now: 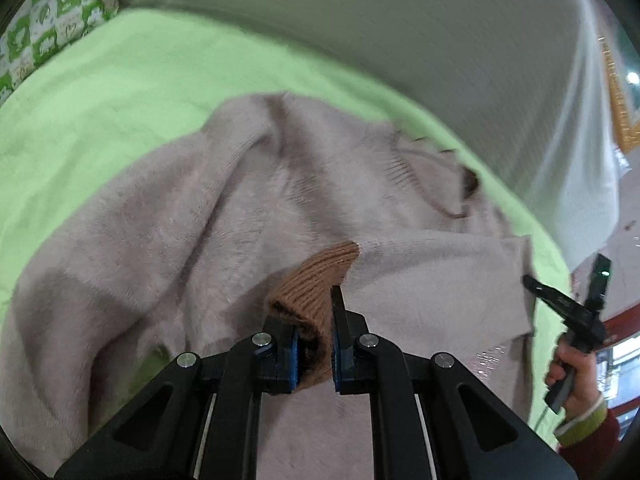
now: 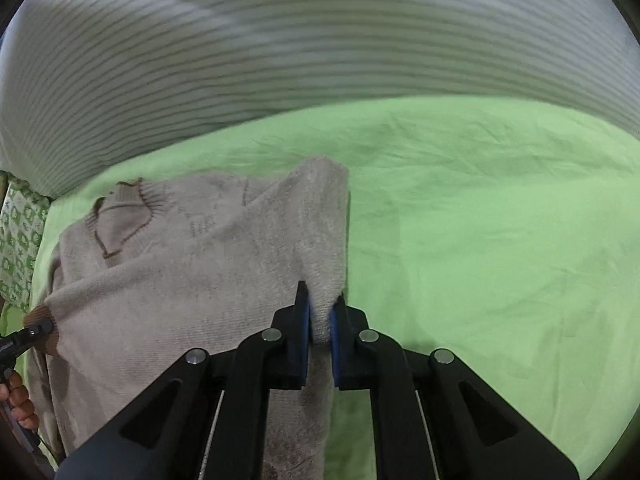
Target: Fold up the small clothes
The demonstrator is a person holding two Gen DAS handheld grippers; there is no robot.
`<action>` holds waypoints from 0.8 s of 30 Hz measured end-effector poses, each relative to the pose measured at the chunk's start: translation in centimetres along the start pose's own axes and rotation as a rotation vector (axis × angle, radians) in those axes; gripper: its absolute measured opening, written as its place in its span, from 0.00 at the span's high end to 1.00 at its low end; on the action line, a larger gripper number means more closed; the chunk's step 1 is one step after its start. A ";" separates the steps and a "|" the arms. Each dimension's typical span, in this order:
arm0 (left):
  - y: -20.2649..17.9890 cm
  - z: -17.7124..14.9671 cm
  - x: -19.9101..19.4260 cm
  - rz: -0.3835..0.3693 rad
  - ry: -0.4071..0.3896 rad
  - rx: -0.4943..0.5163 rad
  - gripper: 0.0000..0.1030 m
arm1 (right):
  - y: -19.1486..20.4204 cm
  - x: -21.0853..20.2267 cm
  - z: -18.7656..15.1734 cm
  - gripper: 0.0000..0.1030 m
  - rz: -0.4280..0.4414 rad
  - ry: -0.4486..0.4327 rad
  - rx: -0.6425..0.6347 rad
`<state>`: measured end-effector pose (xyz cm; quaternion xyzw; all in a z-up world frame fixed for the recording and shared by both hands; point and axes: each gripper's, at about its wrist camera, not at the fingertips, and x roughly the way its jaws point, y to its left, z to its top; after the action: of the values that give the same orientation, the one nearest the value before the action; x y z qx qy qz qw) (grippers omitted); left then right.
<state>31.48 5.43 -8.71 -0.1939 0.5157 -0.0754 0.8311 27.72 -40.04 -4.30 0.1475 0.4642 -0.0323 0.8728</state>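
Observation:
A small beige knit sweater [image 1: 248,216] with brown trim lies on a green sheet [image 1: 120,92]. My left gripper [image 1: 314,332] is shut on the sweater's brown ribbed cuff [image 1: 320,280], with the sleeve folded across the body. My right gripper [image 2: 320,320] is shut on the sweater's right side fold [image 2: 324,240], near its edge. The sweater [image 2: 180,264] shows its neckline [image 2: 124,216] at the far left in the right wrist view. The left gripper [image 2: 34,332] shows there at the left edge, and the right gripper [image 1: 568,304] at the right of the left wrist view.
A grey striped cushion or bedding [image 2: 280,48] rises behind the green sheet [image 2: 500,220]. A green and white patterned pillow [image 1: 52,32] lies at the far left, also seen in the right wrist view [image 2: 20,240]. The sheet stretches bare to the right of the sweater.

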 end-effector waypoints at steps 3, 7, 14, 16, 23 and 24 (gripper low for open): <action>1.0 0.2 1.2 0.025 0.007 -0.004 0.90 | 0.4 1.0 -0.8 0.91 -0.015 0.010 -0.021; 1.2 0.2 1.9 0.053 0.009 0.040 0.85 | 0.8 1.4 -1.1 0.89 -0.028 0.005 -0.005; 1.5 -0.6 -2.6 0.051 -0.027 0.014 0.72 | 1.1 -2.4 -1.3 0.75 -0.015 -0.052 0.039; 1.6 -1.4 -4.6 0.060 -0.041 0.024 0.64 | 1.4 -4.1 -1.8 0.68 0.020 -0.080 0.056; 5.7 -6.5 -13.1 0.119 -0.098 -0.017 0.37 | 5.5 -7.9 -5.9 0.60 0.188 -0.109 0.022; 6.6 -7.2 -14.1 0.127 -0.095 -0.027 0.34 | 6.4 -7.8 -6.6 0.60 0.199 -0.103 0.013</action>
<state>18.20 14.24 -2.52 -0.1755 0.4879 -0.0061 0.8551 19.21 -32.62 0.12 0.1968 0.4017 0.0438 0.8933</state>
